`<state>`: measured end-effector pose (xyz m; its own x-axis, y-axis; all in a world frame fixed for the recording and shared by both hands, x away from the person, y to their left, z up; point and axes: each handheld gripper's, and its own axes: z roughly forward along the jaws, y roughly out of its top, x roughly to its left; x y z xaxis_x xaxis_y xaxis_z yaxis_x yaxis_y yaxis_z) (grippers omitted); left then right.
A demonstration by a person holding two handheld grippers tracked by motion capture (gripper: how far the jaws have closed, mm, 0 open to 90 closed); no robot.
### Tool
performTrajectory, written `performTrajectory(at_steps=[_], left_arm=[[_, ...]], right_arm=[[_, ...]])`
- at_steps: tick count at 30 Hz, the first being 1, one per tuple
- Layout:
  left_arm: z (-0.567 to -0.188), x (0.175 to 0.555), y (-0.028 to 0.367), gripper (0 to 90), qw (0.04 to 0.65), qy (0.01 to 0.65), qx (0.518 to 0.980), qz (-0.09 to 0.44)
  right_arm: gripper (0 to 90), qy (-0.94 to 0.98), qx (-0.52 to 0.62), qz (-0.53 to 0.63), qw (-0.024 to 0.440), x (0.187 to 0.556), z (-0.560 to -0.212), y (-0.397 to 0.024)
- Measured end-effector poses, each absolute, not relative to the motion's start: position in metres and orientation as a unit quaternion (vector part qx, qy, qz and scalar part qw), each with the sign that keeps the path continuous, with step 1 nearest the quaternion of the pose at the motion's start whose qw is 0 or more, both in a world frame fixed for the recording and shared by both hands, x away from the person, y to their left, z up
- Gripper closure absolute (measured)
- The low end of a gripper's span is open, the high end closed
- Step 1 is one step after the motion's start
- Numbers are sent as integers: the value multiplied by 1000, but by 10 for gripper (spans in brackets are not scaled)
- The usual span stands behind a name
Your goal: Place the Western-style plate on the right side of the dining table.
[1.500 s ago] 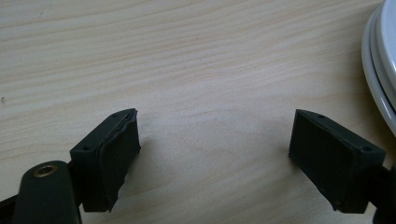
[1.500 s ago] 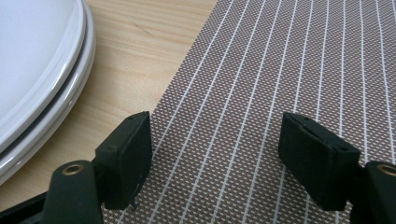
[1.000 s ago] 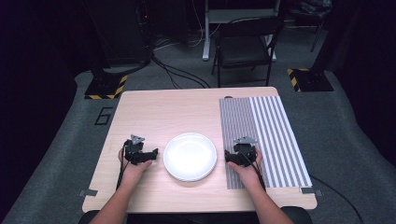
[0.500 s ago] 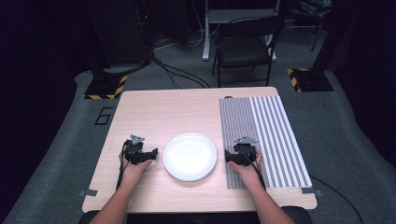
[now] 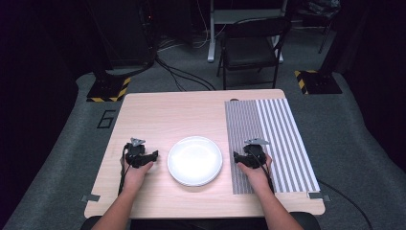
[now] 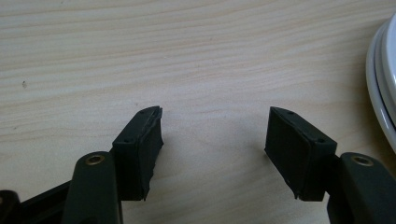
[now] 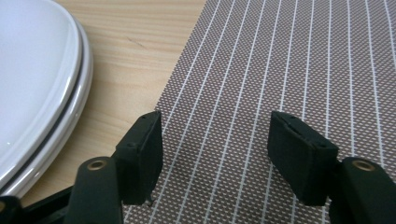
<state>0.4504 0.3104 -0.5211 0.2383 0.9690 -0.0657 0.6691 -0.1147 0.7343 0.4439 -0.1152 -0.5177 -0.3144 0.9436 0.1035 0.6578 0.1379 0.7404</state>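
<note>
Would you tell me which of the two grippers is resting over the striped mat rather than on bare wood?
The right gripper, right of the white plates, sits on the striped mat; the left gripper lies over bare wooden table.

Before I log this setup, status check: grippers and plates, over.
Left gripper open, jaws just closing on nothing. Right gripper likewise, over striped mat. Stacked white plates untouched between them. Nothing in the way.

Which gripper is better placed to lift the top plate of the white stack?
Neither clearly: left gripper and right gripper flank the stacked white plates evenly, both empty, jaws just closing on nothing.
</note>
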Motion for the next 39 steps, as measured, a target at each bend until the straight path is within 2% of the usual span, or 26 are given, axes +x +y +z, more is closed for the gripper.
performTrajectory(at_steps=[4, 6, 10, 19, 27, 33, 39], left_arm=[[-516, 448, 311, 418, 340, 583, 710, 202], [-513, 446, 310, 427, 346, 584, 708, 193], [-508, 442, 306, 429, 359, 577, 710, 184], [-504, 438, 300, 429, 375, 574, 711, 158], [-497, 435, 295, 523, 398, 586, 700, 96], [-494, 433, 294, 587, 410, 588, 694, 70], [-494, 432, 293, 626, 423, 593, 684, 30]], right_arm=[[398, 732, 540, 362, 204, 440, -512, -113], [418, 731, 541, 370, 188, 436, -509, -110], [440, 735, 537, 379, 168, 433, -507, -109], [490, 733, 537, 389, 154, 430, -503, -107], [507, 725, 540, 402, 142, 425, -500, -106], [513, 727, 538, 407, 130, 424, -500, -104], [526, 723, 544, 412, 112, 425, -501, -103]])
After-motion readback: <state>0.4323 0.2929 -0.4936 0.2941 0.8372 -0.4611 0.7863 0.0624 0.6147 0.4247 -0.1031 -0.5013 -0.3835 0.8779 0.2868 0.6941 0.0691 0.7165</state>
